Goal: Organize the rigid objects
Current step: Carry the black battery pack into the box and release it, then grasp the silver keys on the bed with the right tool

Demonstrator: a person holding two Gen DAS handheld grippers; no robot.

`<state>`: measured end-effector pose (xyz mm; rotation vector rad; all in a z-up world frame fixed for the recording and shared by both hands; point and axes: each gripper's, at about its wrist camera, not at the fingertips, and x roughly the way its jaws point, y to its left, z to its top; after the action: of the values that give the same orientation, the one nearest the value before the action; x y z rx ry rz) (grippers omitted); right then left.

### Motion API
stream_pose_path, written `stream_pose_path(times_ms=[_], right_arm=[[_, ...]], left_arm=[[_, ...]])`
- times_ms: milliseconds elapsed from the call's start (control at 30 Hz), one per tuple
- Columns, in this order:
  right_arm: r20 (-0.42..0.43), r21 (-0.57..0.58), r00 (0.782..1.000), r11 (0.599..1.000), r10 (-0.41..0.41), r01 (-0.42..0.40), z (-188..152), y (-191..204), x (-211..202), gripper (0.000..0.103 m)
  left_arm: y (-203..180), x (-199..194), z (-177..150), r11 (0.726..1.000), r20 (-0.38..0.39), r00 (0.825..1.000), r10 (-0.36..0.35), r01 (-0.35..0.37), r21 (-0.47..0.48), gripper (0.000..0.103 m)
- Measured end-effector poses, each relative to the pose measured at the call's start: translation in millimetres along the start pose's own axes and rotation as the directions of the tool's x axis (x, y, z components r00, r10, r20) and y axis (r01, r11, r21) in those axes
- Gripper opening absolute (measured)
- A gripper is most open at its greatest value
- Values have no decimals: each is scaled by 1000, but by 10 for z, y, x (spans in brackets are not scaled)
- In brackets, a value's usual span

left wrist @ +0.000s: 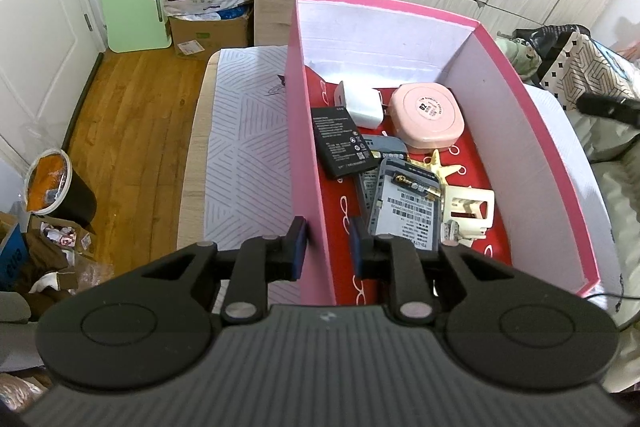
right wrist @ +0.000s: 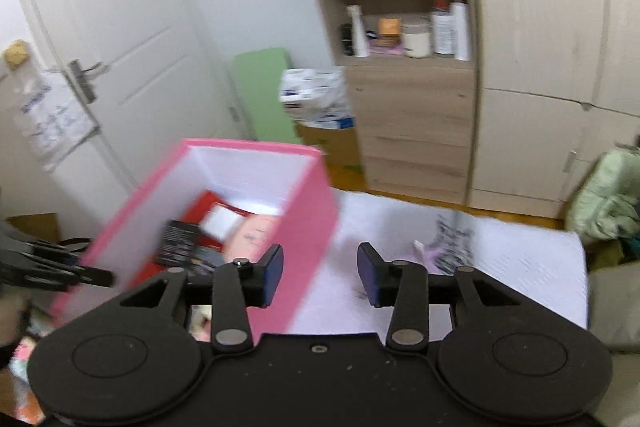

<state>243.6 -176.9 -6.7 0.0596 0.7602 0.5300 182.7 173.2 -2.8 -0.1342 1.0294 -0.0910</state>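
Left wrist, pink box (left wrist: 308,131) on patterned table (left wrist: 240,147), wood floor (left wrist: 132,115)

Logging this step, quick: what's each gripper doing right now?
Left gripper: fingers straddle the pink box wall; grip cannot be told.
Right gripper: open, empty.

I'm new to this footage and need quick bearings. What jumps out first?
A tall pink box stands on the patterned table, its left wall between the left tongs' fingers. Inside lie a black battery, a white charger and a pink case. The right tongs hang open, empty.
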Motion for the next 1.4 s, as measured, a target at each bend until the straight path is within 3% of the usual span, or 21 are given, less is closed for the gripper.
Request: stream_pose_path(times_ms=[133,267,367,600,667,700,767,967,1133,1267,1400], right_arm=[[20,-15,999,999,-34,35,-240,-124,246,48],[17,-34,1000,999,-20,20,-361,-141,503,49],[27,-108,999,993,-36,39,-403,-59,698,49],[134,-281,969,930,-206,236,-637,115,1106,49],[143,-304,965,918,-219,253,-686,129,1160,32],[154,-305,965,919,-212,250,-696,132,1147,5],[148,-275,967,930,-209,243,-678,107,1103,5],[206,-86,974,989,-100,120,-524,-60,730,5],[282,-7,959,1000,-18,21,-427,-68,397,5],[352,-36,935,999,38,-27,-324,112,108,5],[420,3,888,978,188,-208,-195,226,-129,5]], left_arm=[[7,-3,7,1000,-5,1000,2,-2,1,21],[-14,2,20,1000,-13,1000,8,-8,15,21],[-20,3,18,1000,-11,1000,9,-9,13,21],[12,2,10,1000,-14,1000,-2,1,-2,21],[3,-1,10,1000,-17,1000,0,0,5,21],[0,-2,10,1000,-18,1000,1,-1,7,21],[2,-3,12,1000,-19,1000,1,-1,4,21],[2,1,10,1000,-16,1000,-1,1,-2,21],[0,2,2,1000,-15,1000,3,-3,-6,21],[5,-2,-2,1000,-12,1000,1,-1,-7,21],[2,-1,-6,1000,-11,1000,2,-2,-7,21]])
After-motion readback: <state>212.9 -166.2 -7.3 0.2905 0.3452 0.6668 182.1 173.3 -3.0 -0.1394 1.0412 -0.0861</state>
